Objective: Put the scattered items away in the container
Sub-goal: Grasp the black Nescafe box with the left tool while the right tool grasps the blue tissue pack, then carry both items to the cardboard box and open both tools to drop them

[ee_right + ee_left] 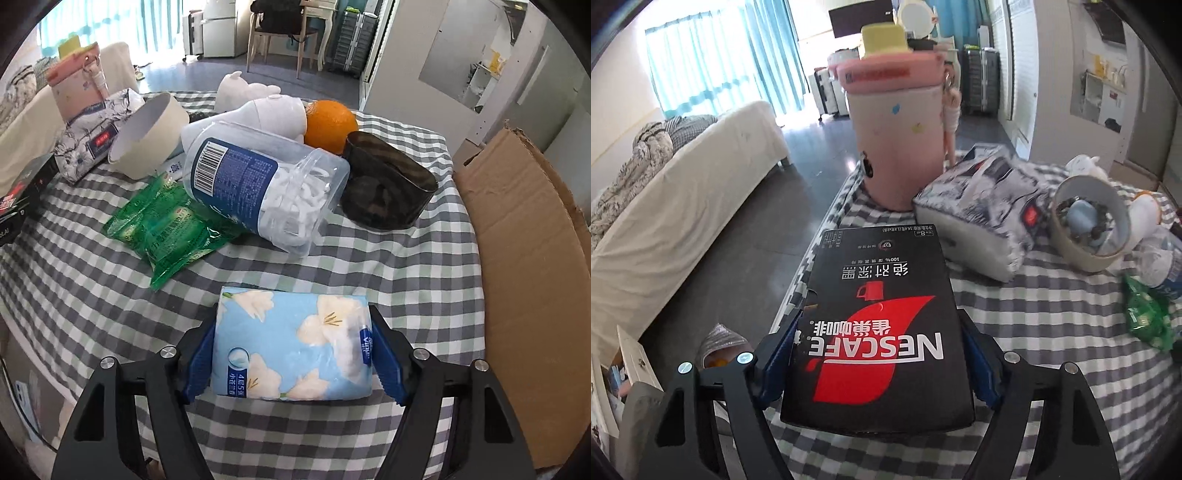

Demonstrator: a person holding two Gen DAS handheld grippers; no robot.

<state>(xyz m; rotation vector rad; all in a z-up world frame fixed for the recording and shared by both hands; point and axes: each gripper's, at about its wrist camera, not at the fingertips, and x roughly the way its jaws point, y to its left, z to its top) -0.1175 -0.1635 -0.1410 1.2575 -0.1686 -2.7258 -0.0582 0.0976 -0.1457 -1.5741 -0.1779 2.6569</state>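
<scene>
My left gripper is shut on a black Nescafe box that lies at the left edge of the checked table. My right gripper is shut on a blue flowered tissue pack low over the tablecloth. Ahead of it lie a green snack bag, a clear plastic jar on its side, an orange and a dark tub. A cardboard box stands at the table's right edge. The Nescafe box also shows at the far left in the right wrist view.
A pink tumbler, a grey patterned tissue pack and a tipped cream bowl sit beyond the left gripper. A white plush toy lies at the back. A white sofa stands left of the table.
</scene>
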